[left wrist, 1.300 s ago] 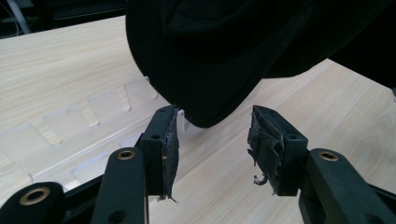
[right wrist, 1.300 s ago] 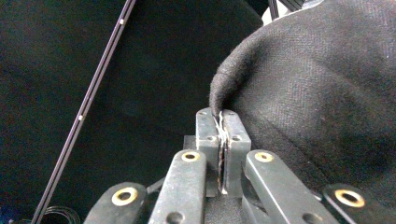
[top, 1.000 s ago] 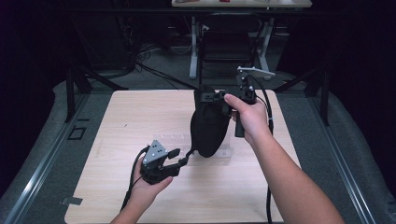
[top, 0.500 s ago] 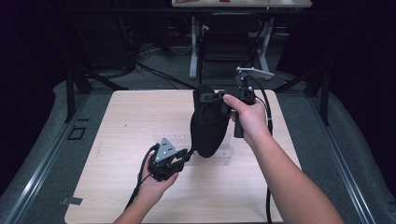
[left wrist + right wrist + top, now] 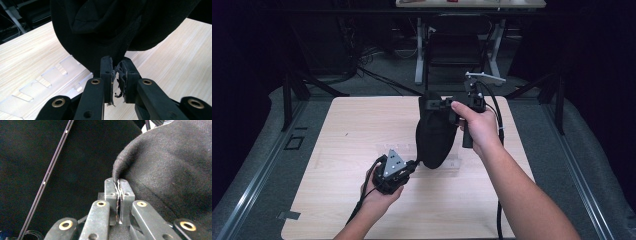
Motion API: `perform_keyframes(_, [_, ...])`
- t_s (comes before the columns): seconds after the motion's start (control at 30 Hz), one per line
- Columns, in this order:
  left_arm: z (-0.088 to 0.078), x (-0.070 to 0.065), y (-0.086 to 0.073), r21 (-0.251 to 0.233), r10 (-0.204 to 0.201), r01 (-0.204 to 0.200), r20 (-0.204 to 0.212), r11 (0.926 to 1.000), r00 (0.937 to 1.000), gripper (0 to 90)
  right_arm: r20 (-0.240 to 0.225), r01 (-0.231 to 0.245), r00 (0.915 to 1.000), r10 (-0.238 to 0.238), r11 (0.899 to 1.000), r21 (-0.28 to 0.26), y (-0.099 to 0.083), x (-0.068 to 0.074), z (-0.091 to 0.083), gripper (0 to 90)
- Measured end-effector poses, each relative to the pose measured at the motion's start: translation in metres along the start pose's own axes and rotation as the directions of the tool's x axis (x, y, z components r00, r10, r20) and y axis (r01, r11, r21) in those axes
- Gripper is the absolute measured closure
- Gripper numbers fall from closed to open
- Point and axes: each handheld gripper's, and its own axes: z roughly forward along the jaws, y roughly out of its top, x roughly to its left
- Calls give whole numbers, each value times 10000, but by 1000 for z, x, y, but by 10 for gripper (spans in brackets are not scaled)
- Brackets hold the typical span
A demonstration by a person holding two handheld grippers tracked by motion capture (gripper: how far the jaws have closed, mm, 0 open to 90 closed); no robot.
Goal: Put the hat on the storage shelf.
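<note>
My right tongs (image 5: pixel 438 105) hold a black cloth bag (image 5: pixel 434 135) up by its top above the wooden desk (image 5: pixel 337 125), my left tongs (image 5: pixel 412 164) at its bottom edge.

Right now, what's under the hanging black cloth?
Under the black cloth, a clear plastic slotted tray lies flat on the wooden table. The cloth covers part of it, so its full extent and any contents there can't be seen.

**Dim room around a pale wooden table**

A light wooden table (image 5: pixel 337 130) stands on grey carpet floor (image 5: pixel 592 165). Beyond it, a white-legged desk (image 5: pixel 419 50) and a dark chair (image 5: pixel 454 47) sit in shadow, cables (image 5: pixel 362 67) trailing across the floor. Black surroundings swallow both sides.
</note>
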Motion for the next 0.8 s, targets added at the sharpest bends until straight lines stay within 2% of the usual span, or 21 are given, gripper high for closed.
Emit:
perform_keyframes(0.1, [0,-1,-1,7,232,-232,-144,9997,9996,827,-3,3,10000,-3,10000,17,0,2,2,869])
perform_keyframes(0.2, [-1,0,-2,-18,277,-277,-165,9996,9995,830,-32,27,10000,-27,10000,5,-1,3,3,858])
perform_keyframes(0.23, [-1,0,-3,-16,317,-317,-181,9995,9993,833,-216,21,9998,-22,10000,-62,-1,4,2,842])
perform_keyframes(0.33, [-2,0,-4,17,446,-446,-247,9990,9987,839,-351,152,9993,-158,9997,-179,-1,9,-3,848])
perform_keyframes(0.57, [-4,4,-8,156,464,-458,-444,9988,9979,854,-138,595,9981,-598,9980,-207,-3,18,-11,841])
perform_keyframes(0.8, [-5,11,-16,349,416,-398,-517,9986,9978,856,48,823,9966,-822,9964,-206,-6,19,-20,838])
